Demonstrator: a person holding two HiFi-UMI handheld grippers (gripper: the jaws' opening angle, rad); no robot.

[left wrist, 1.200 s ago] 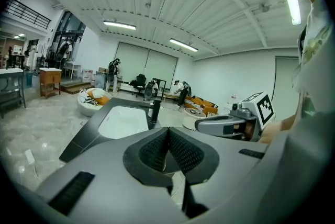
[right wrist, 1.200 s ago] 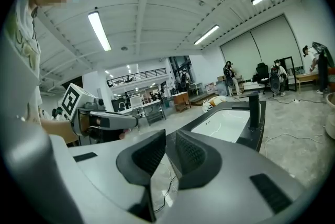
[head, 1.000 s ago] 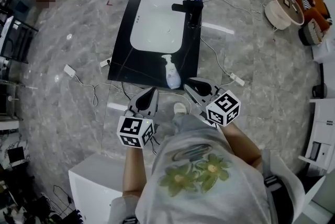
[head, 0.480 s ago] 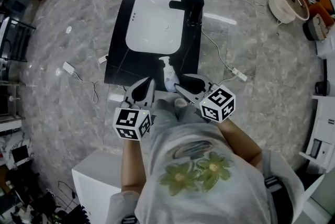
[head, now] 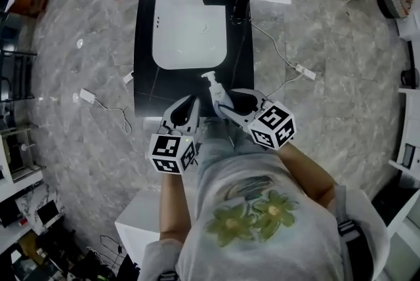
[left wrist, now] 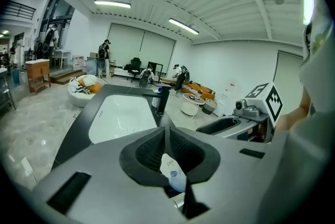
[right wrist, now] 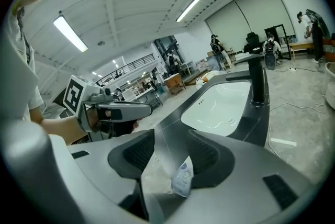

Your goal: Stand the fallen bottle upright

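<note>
The fallen bottle [head: 215, 87] is white with a pump top and lies on the black counter [head: 146, 69] near its front edge. My right gripper [head: 224, 104] reaches over the bottle's lower half and hides part of it. Its jaws have just been opening and stand wide. The bottle's label end [right wrist: 182, 178] shows low in the gap, close to one pad, and neither pad presses on it. My left gripper [head: 190, 105] is shut and empty, just left of the bottle. Below its closed jaws [left wrist: 166, 133] the bottle [left wrist: 172, 172] shows.
A white basin [head: 189, 22] is sunk in the counter, with a black faucet [head: 235, 1] at its right rim. Cables and power strips [head: 306, 71] lie on the marble floor on both sides. A white box [head: 141, 234] stands behind my left arm.
Both grippers have moved forward to the counter's front edge. The right gripper now overlaps the bottle and its jaws have spread apart. The left jaws stayed closed.
</note>
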